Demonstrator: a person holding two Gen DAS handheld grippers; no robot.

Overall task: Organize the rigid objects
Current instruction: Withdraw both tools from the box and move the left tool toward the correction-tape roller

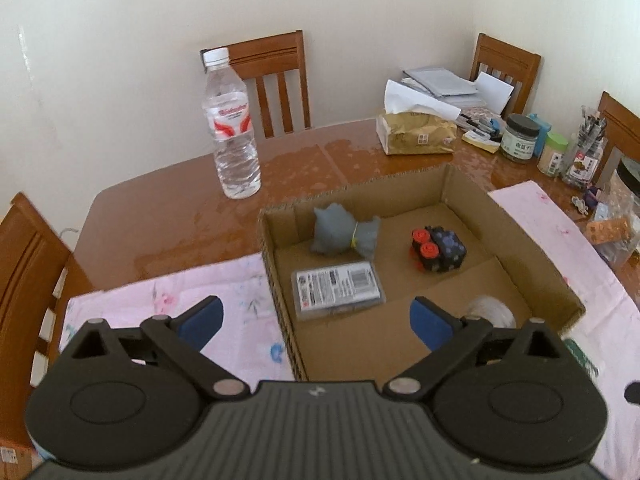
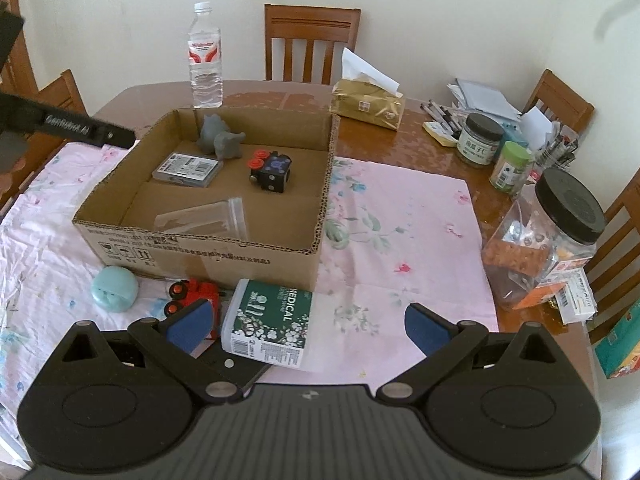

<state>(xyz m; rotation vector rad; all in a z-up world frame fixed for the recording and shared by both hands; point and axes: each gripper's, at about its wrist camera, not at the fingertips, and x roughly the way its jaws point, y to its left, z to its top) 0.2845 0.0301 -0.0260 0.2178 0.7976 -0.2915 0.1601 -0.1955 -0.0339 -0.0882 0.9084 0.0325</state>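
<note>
Cream walls and wooden chairs ring a brown tabletop partly covered by a pink floral cloth. At the left of the right wrist view, the left tool shows as a dark bar reaching toward the cardboard box; its own camera shows it hanging over the box's near left corner, jaws spread wide and nothing between them. A mint round case lies on the cloth just before the box, with a red toy truck beside it. A water bottle stands upright behind the box. Inside the box lie a flat grey barcoded case, a grey figurine near the back wall, a black block toy with red wheels, and a clear zip bag near the front wall. A white tub with a green "MEDICAL" label lies on its side in front of the box, between the fingers of the right tool, whose jaws are released and grip nothing. Further right sit a gold tissue pack, small jars and a big black-lidded clear jar.
</note>
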